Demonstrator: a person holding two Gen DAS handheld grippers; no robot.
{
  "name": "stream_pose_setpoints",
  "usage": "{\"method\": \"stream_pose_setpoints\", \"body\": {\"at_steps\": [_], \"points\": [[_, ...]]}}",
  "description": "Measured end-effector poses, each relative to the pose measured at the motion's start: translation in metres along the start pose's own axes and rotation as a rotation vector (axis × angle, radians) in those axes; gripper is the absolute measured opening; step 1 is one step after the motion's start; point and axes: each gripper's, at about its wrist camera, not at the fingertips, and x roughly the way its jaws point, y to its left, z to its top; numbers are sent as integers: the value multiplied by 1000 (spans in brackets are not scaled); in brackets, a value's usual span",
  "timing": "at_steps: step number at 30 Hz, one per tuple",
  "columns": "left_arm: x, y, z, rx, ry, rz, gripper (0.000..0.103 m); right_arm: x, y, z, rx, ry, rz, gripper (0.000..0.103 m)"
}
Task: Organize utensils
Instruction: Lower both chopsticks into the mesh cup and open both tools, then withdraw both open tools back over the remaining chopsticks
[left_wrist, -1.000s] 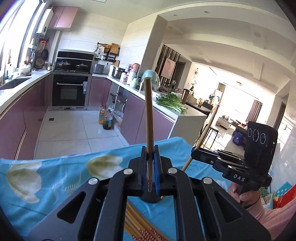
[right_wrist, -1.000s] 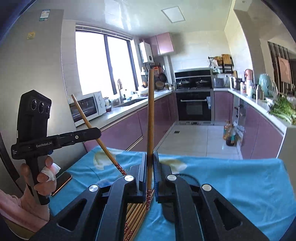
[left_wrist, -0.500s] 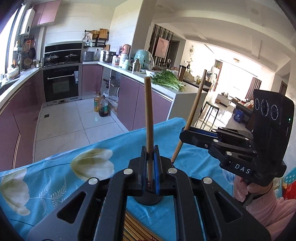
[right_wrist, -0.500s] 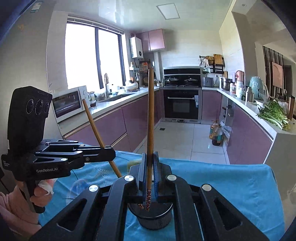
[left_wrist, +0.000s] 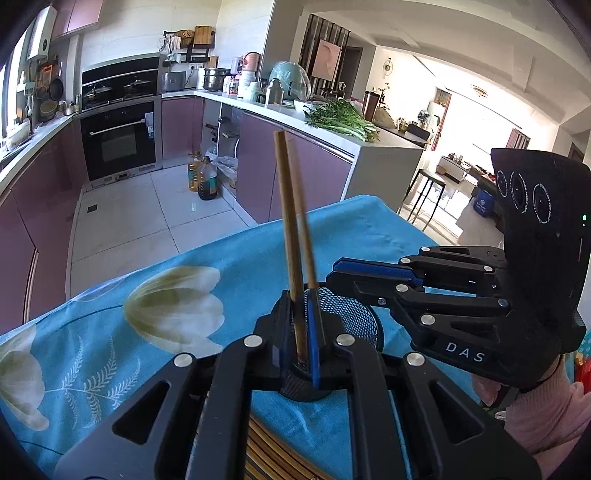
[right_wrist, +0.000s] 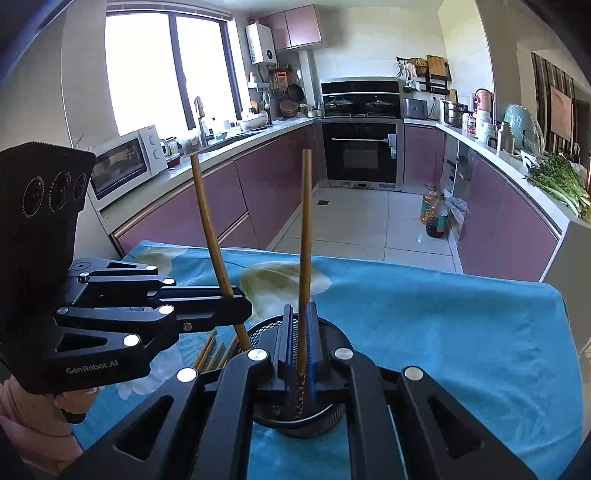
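In the left wrist view my left gripper (left_wrist: 299, 332) holds a brown chopstick (left_wrist: 290, 229) upright. Its jaws are just starting to open with the stick still between the pads. Right below it stands a black mesh cup (left_wrist: 354, 314). My right gripper (left_wrist: 334, 275) comes in from the right with a second chopstick (left_wrist: 304, 236) that crosses close behind the first. In the right wrist view my right gripper (right_wrist: 300, 354) is shut on its chopstick (right_wrist: 306, 229), whose patterned tip dips into the mesh cup (right_wrist: 264, 330). The left gripper (right_wrist: 242, 306) holds its tilted chopstick (right_wrist: 208, 221) over the cup's left rim.
The cup stands on a table with a blue flowered cloth (right_wrist: 443, 332). Several loose chopsticks (right_wrist: 212, 350) lie on the cloth left of the cup and also show as a bundle (left_wrist: 258, 439) under my left gripper. Purple kitchen cabinets (right_wrist: 509, 229) lie beyond the table's far edge.
Both grippers have come down and closer together with their chopsticks. The mesh cup has come into view beneath them, and the two sticks now stand over it.
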Motion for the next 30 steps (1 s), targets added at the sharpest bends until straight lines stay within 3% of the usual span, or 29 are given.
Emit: {"method": "stream_pose_setpoints", "body": {"at_steps": [3, 7, 11, 15, 20, 26, 30], "points": [[-5, 3, -2, -12, -19, 18, 30, 2, -1, 0, 27, -15, -7, 12], [-27, 10, -10, -34, -76, 70, 31, -10, 0, -5, 40, -63, -7, 26], [-65, 18, -27, -54, -153, 125, 41, -31, 6, -16, 20, -103, 31, 31], [-92, 30, -50, -71, -179, 158, 45, -43, 23, -31, -32, -93, 100, 36], [-93, 40, -87, -78, -104, 200, 48, -34, 44, -55, -81, -4, 165, 36], [-58, 49, -127, -105, 36, 205, 48, 0, 55, -90, -62, 146, 180, 36], [-37, 54, -147, -131, 112, 202, 48, 14, 59, -102, -39, 202, 185, 36]]}}
